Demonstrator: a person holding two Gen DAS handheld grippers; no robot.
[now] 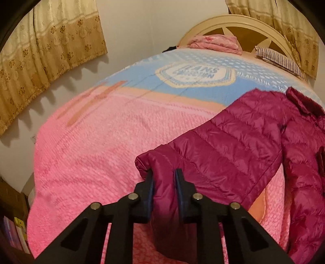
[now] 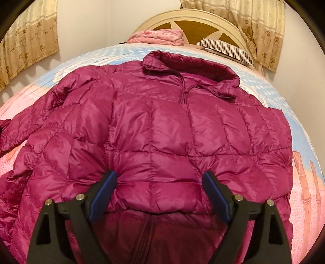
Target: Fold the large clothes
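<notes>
**A:** ok so the left gripper [image 1: 164, 177] has its pads pinched tight on the cuff end of the jacket sleeve [image 1: 203, 146], magenta fabric bunched between them.

**B:** yep. And the right gripper [image 2: 159, 183] is spread wide, fingertips pushed down into the puffy front of the quilted jacket [image 2: 162, 126], not pinching anything.

**A:** the jacket is lying flat, front up, on the pink-and-blue bedspread [image 1: 101, 142], collar towards the headboard [image 2: 182, 19].

**B:** past it there's a folded pink blanket [image 2: 156, 36] and a striped pillow [image 2: 227, 49], with curtains [image 1: 50, 44] beside the bed.
</notes>
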